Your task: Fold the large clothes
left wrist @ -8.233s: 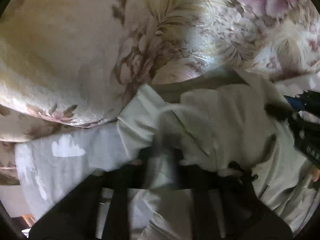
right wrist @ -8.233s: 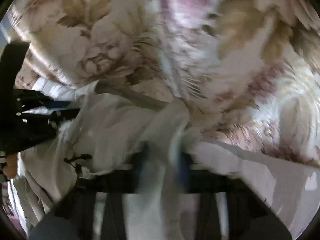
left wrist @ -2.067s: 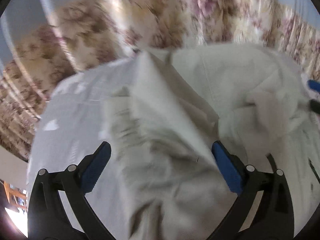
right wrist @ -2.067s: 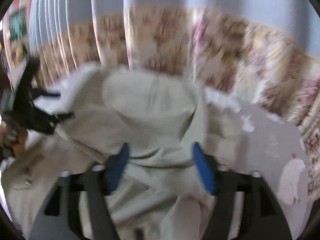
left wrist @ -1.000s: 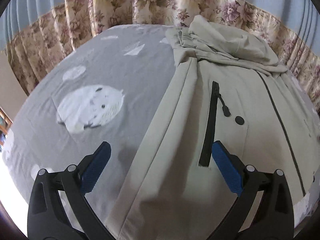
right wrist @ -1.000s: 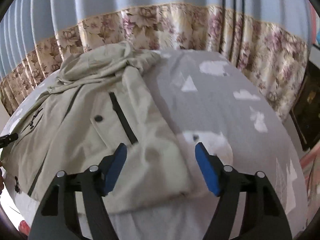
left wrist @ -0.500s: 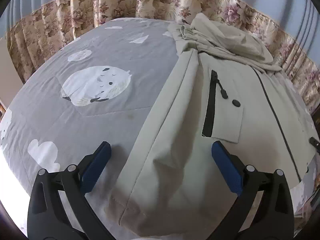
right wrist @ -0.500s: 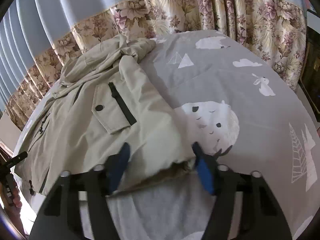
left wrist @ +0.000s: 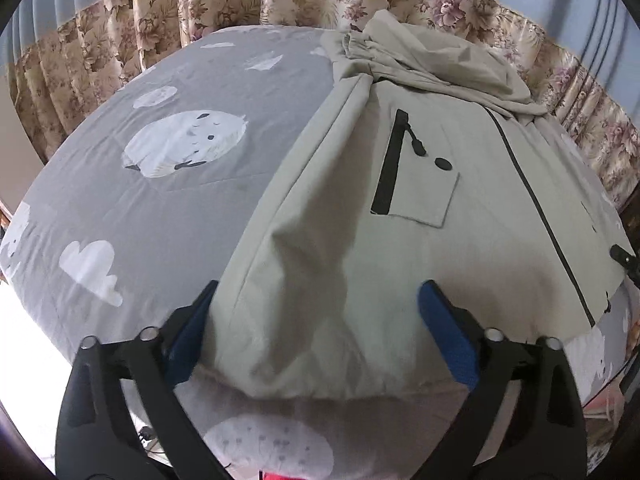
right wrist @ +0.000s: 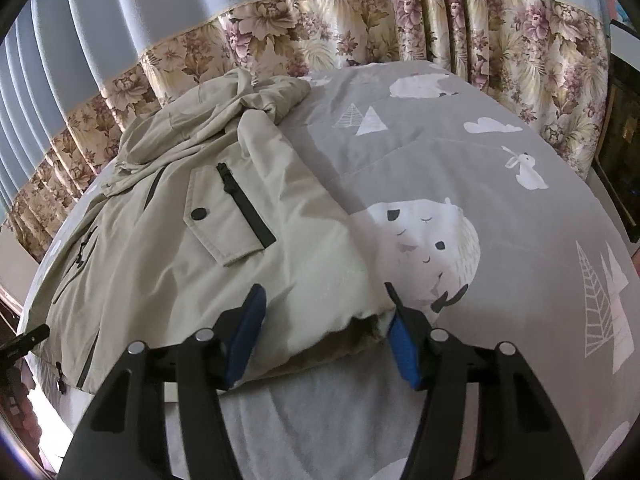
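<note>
A large beige hooded jacket [left wrist: 400,240] lies front up on a grey bedspread [left wrist: 160,220], hood toward the far curtain. My left gripper [left wrist: 318,336] is at the jacket's near left hem corner. Its wide jaws are closing, with the hem between the blue pads [left wrist: 188,332] and not pressed by them. In the right wrist view, the jacket [right wrist: 200,260] has its right hem corner between the pads of my right gripper [right wrist: 324,336]. Those jaws stand half wide and the hem gapes a little, showing the lining.
The bedspread [right wrist: 500,200] carries white animal and cloud prints and extends wide on both sides of the jacket. A floral curtain [right wrist: 360,24] hangs behind the bed. The bed's near edge runs just below both grippers. Dark furniture [right wrist: 624,160] stands at the right.
The left gripper drew back along the jacket, so the hem now lies between its pads, and its jaws narrowed slightly. The right gripper's jaws narrowed around the right hem corner.
</note>
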Tool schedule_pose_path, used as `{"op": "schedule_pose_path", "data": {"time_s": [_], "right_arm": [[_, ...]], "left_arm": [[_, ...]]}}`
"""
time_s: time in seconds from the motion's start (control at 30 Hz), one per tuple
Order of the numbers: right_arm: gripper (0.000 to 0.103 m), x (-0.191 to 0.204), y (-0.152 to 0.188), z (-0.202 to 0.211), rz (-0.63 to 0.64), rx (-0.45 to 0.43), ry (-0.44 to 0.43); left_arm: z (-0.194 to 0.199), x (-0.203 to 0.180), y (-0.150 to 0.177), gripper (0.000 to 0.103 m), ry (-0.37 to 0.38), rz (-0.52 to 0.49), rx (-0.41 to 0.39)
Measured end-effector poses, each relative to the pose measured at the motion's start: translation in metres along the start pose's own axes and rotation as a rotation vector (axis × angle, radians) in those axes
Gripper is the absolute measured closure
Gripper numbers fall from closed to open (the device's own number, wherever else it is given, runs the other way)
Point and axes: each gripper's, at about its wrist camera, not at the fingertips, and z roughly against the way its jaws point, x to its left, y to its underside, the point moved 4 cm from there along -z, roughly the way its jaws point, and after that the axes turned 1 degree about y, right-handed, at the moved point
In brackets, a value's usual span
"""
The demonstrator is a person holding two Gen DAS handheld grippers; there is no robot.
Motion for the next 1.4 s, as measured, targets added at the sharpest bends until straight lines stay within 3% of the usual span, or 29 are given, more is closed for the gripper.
{"op": "schedule_pose_path", "data": {"time_s": [0.07, 0.1, 0.13, 0.17, 0.2, 0.23, 0.4, 0.57, 0.63, 0.87, 1.0, 1.13, 1.27, 1.4], "right_arm": [[0.044, 0.003, -0.001, -0.003, 0.021, 0.009, 0.019], [0.051, 0.005, -0.001, -0.003, 0.024, 0.010, 0.026], [0.058, 0.006, -0.002, -0.004, 0.028, 0.011, 0.033], [0.066, 0.008, -0.001, -0.004, 0.029, 0.009, 0.043], [0.075, 0.010, -0.001, -0.003, 0.037, 0.004, 0.053], [0.093, 0.013, 0.000, -0.003, 0.045, 0.002, 0.021], [0.098, 0.021, -0.006, 0.005, 0.075, -0.025, 0.012], [0.098, 0.033, -0.036, 0.059, 0.013, -0.197, -0.146], [0.098, 0.045, -0.050, 0.092, 0.017, -0.287, -0.212], [0.099, 0.069, -0.064, 0.161, 0.031, -0.401, -0.334], [0.099, 0.084, -0.086, 0.179, 0.088, -0.460, -0.293], [0.099, 0.103, -0.123, 0.164, 0.176, -0.504, -0.175], [0.099, 0.123, -0.182, 0.125, 0.271, -0.535, -0.006], [0.099, 0.121, -0.236, 0.065, 0.275, -0.476, 0.135]], "left_arm": [[-0.002, -0.003, 0.000, 0.020, -0.035, -0.025, -0.009], [-0.003, -0.006, -0.001, 0.038, -0.071, -0.056, -0.015], [-0.001, -0.015, -0.002, 0.067, -0.049, -0.088, -0.021], [0.000, -0.022, -0.003, 0.082, -0.027, -0.108, -0.014], [0.000, -0.027, -0.004, 0.092, -0.033, -0.130, -0.009], [-0.001, -0.034, -0.006, 0.095, -0.049, -0.171, -0.003], [0.013, -0.018, -0.023, 0.097, 0.064, -0.121, 0.014], [0.060, -0.004, -0.057, 0.098, 0.214, -0.069, -0.111], [0.078, -0.003, -0.071, 0.098, 0.237, -0.049, -0.172], [0.139, 0.020, -0.092, 0.099, 0.306, 0.043, -0.295], [0.158, 0.039, -0.113, 0.098, 0.272, 0.075, -0.350], [0.153, 0.023, -0.151, 0.098, 0.199, -0.002, -0.371], [0.134, -0.011, -0.215, 0.098, 0.090, -0.144, -0.416], [0.086, -0.037, -0.284, 0.097, 0.022, -0.222, -0.392]]}}
